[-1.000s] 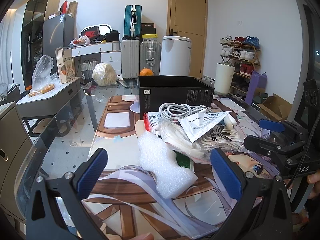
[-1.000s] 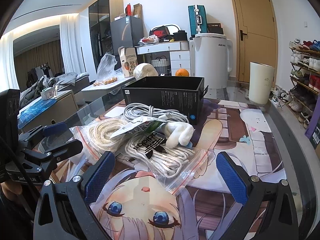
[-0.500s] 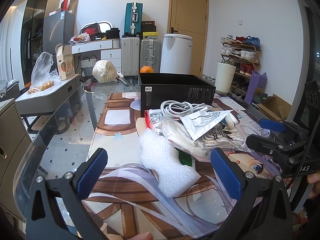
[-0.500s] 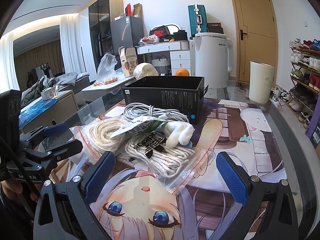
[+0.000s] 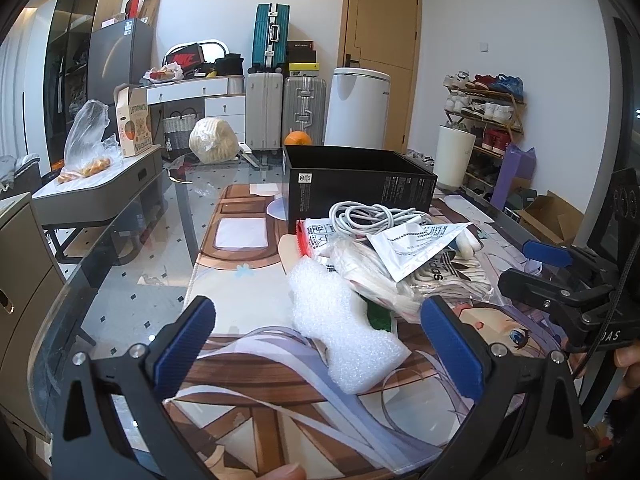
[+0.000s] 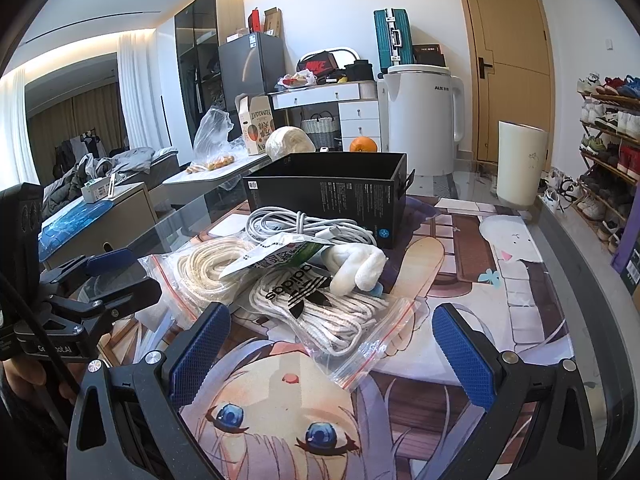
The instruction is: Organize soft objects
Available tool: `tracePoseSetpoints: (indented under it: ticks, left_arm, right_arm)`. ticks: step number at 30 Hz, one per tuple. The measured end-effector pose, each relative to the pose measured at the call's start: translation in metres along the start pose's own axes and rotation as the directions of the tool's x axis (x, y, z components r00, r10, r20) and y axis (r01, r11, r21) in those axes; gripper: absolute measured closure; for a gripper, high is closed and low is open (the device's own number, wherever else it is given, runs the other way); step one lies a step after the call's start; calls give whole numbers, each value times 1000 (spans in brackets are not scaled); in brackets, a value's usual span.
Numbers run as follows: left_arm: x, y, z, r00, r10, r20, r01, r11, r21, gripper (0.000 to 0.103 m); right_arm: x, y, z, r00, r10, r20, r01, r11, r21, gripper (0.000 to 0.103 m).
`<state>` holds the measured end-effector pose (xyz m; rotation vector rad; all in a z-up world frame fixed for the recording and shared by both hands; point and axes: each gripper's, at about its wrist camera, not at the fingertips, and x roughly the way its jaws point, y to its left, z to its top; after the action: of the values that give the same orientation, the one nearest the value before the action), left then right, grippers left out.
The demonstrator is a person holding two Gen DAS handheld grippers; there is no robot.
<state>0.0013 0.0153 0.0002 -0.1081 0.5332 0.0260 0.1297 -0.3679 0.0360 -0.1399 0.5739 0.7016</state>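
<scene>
A pile of soft things lies on the printed mat in front of an open black box (image 5: pixel 356 184) (image 6: pixel 328 194). It holds a white foam piece (image 5: pixel 344 332), bagged white rope (image 6: pixel 320 308) (image 5: pixel 440 276), a second rope bag (image 6: pixel 208 264), a coiled white cable (image 6: pixel 296 224) (image 5: pixel 372 212), a white packet (image 5: pixel 416 240) (image 6: pixel 276 256) and a white plush (image 6: pixel 356 268). My left gripper (image 5: pixel 324 344) is open and empty, just short of the foam. My right gripper (image 6: pixel 332 348) is open and empty, near the rope bag.
The mat (image 6: pixel 460 248) covers a glass table (image 5: pixel 132 264). An orange (image 6: pixel 363 145) sits behind the box. A grey side table (image 5: pixel 100 188) with a bag of fruit stands at the left. A shoe rack (image 5: pixel 484 120) and a white bin (image 6: pixel 520 168) stand at the right.
The left wrist view has shifted slightly, so the pile sits a little lower and closer in it. The right gripper has barely moved. Both grippers stay open.
</scene>
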Motion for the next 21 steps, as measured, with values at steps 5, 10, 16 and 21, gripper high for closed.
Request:
tracePoseSetpoints:
  ticks: [5, 10, 16, 21]
  left_arm:
    - [1, 0, -1, 1000, 3, -9, -3, 1000, 6, 0]
    - [2, 1, 0, 1000, 5, -18, -4, 1000, 6, 0]
    - [0, 7, 0, 1000, 12, -20, -12, 1000, -7, 0]
    - [-2, 11, 0, 1000, 16, -25, -17, 1000, -14, 0]
  right_arm:
    - [0, 0, -1, 1000, -4, 0, 4, 1000, 1, 1]
    - [-1, -1, -2, 1000, -5, -1, 5, 1000, 12, 1]
    - [-2, -3, -2, 1000, -9, 2, 9, 1000, 18, 1]
    - [-3, -5, -1, 1000, -12, 1, 12, 1000, 18, 1]
